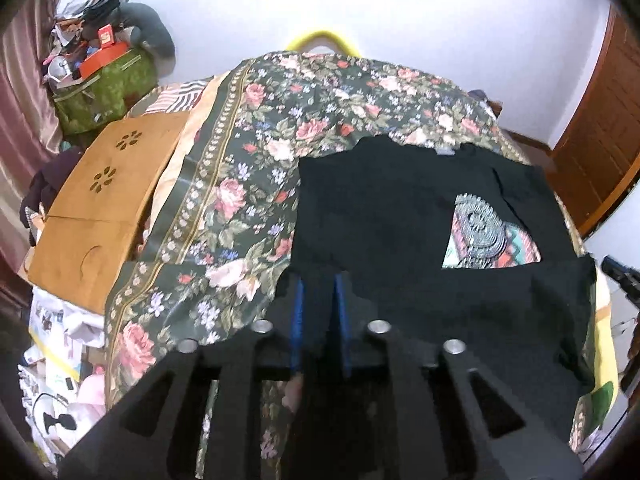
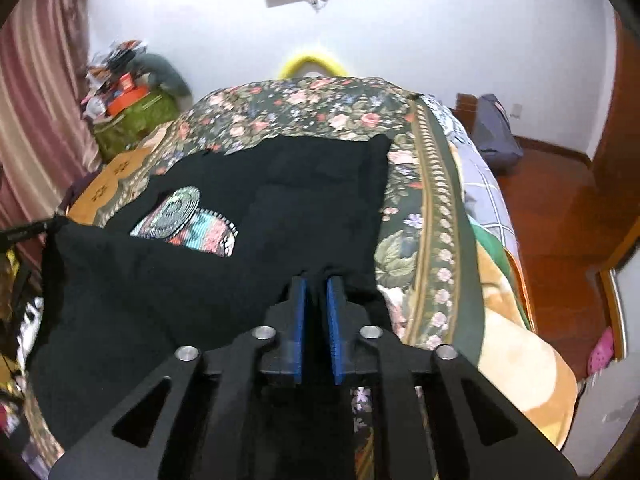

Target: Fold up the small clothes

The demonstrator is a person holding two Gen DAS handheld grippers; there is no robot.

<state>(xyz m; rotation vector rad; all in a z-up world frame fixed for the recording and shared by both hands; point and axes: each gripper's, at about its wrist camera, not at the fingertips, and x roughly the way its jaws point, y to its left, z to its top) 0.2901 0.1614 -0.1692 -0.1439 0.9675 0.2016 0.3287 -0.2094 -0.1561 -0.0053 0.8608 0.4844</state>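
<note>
Both tongs (image 1: 319, 280) (image 2: 317, 284) pinching black shirt (image 1: 380, 216) hem

You have a floral bedspread (image 1: 248, 184) covering the bed, with a wooden lap tray (image 1: 100, 208) lying at its left edge. Beyond that tray, a green bag (image 1: 106, 84) heaped with clutter stands against the pink curtain (image 1: 24, 92). A yellow hoop (image 2: 310, 62) peeks over the bed's far end.

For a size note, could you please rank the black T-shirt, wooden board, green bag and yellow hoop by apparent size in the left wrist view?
1. Black T-shirt, though nearness to the camera inflates it.
2. Wooden board.
3. Green bag.
4. Yellow hoop, mostly hidden behind the bed.
</note>
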